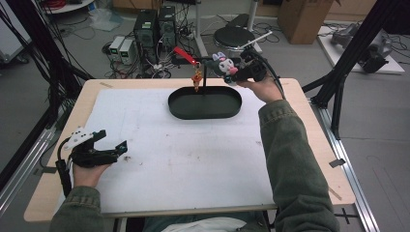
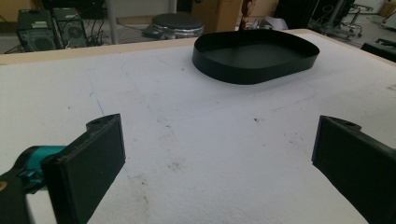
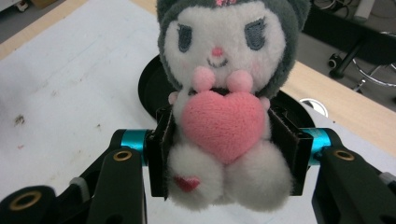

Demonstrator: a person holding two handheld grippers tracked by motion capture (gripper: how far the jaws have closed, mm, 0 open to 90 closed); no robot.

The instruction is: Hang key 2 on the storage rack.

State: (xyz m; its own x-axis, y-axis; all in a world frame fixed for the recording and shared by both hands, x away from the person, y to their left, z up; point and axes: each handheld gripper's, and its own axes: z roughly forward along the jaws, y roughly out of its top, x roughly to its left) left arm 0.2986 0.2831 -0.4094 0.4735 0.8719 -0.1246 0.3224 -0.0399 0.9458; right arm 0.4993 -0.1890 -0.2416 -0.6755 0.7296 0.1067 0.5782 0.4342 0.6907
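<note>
A small plush toy with a grey hood, white face and pink heart is squeezed between the two jaws of my right gripper. In the high view that plush toy hangs in my right gripper above the far right end of a black oval tray. The tray has a thin black post with a red and gold charm hanging from it. My left gripper rests open near the table's front left, nothing between its fingers; the black tray lies far ahead of it.
A white mat covers most of the wooden table. Computer cases, cables and a round stool stand on the floor beyond the far edge. Black frame posts rise at the right.
</note>
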